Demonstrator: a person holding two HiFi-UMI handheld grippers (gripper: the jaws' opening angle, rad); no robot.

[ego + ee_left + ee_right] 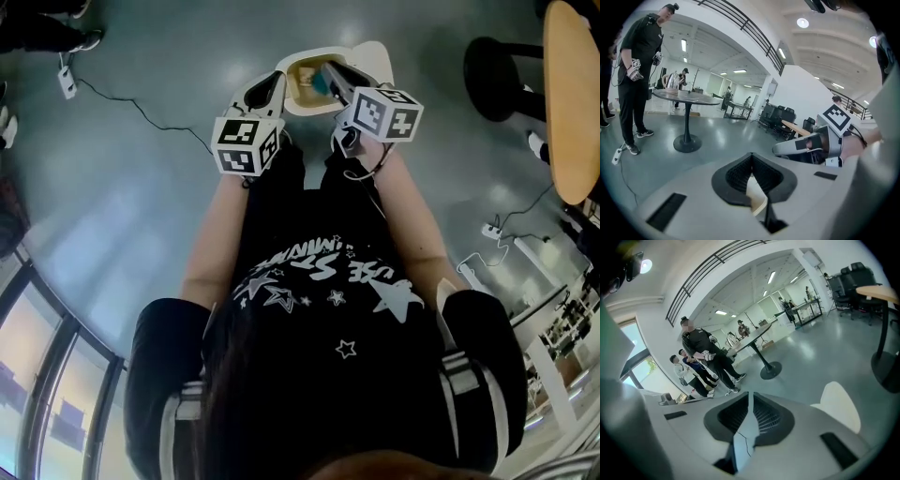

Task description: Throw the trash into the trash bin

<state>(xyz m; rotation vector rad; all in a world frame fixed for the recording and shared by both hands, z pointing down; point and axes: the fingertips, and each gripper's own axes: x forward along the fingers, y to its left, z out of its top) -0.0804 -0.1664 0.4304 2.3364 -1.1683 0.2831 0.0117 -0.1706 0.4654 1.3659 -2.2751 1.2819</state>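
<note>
- Grey polished floor (141, 187) of an open office hall forms the background. A person in a black shirt stands on it with both grippers held out ahead.
- Trash (307, 77): a pale, rounded piece with a tan inside, carried clear of the floor between the two grippers.
- Left gripper (751, 164): jaws closed on a thin cream edge of the trash.
- Right gripper (751, 401): jaws closed on a thin whitish edge marked by a fine crack.
- Two-sided hold: each gripper pinches an opposite rim, probably to keep a wide, flimsy piece level while it is carried.
- Head view only: the trash seen whole with a gripper at each side. A teal patch inside it cannot be identified.
- Gripper views only: the pinch itself.
  - The left gripper view adds the right gripper alongside, a round table (686, 96) and a standing person (640, 70).
  - The right gripper view adds a white lobe (839, 406), probably the far part of the trash, and a group of people (701, 362).
- Trash bin: not made out in any view, so the throw is judged not yet done.
</note>
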